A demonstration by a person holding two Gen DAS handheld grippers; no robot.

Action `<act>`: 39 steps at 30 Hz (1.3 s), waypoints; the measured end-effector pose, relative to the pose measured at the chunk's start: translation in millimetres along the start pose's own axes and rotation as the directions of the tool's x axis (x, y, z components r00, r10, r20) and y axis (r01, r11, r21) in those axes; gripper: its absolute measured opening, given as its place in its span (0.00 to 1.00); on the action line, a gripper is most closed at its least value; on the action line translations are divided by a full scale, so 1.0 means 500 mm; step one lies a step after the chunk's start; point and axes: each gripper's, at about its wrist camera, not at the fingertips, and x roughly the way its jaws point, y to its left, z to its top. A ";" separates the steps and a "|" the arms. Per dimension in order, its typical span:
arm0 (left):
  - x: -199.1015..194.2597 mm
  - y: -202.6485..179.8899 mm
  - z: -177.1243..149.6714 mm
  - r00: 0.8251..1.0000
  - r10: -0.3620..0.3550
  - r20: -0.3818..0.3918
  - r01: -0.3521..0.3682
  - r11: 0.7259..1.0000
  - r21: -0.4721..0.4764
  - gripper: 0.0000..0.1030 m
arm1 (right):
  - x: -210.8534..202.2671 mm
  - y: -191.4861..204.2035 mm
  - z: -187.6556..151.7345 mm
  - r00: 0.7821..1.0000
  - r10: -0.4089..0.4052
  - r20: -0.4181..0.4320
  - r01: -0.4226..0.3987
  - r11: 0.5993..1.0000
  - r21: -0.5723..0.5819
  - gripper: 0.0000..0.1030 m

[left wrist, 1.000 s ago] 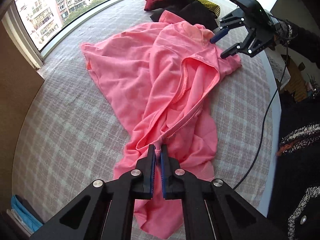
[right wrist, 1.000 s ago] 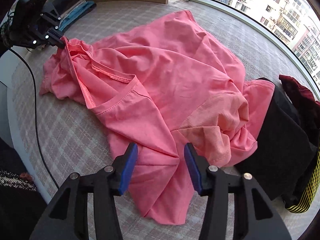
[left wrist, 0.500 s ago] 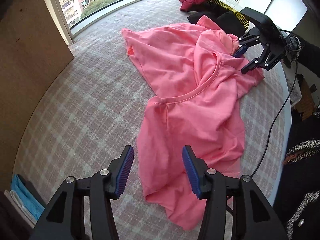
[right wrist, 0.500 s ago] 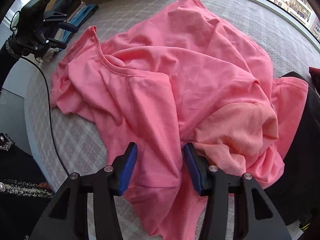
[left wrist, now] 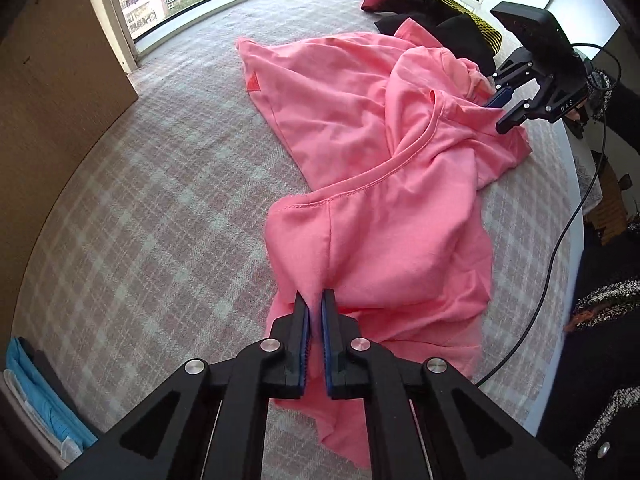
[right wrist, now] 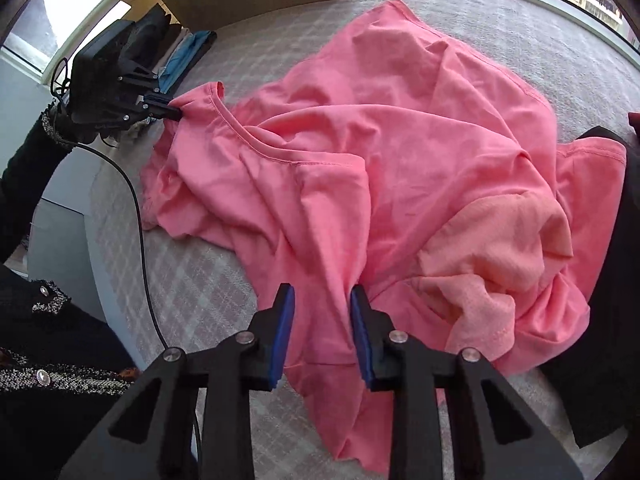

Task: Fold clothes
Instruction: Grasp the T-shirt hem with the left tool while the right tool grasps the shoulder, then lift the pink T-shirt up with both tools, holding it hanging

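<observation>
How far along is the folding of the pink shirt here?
Early. Done: nothing folded; the pink shirt lies crumpled on the checked bedcover. In hand: the left gripper is shut on fabric near the shoulder, while the right gripper straddles a ridge, open. Left: spreading it flat, every fold.

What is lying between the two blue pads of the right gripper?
In the right wrist view, a raised ridge of the pink T-shirt lies between the blue pads of the right gripper. The jaws stand open around it, not yet pinched.
</observation>
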 end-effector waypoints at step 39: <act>-0.852 -0.302 0.137 0.484 0.599 0.638 -0.624 0.747 -0.227 0.01 | -0.921 0.462 0.013 0.429 -0.451 0.782 0.667 0.742 0.062 0.02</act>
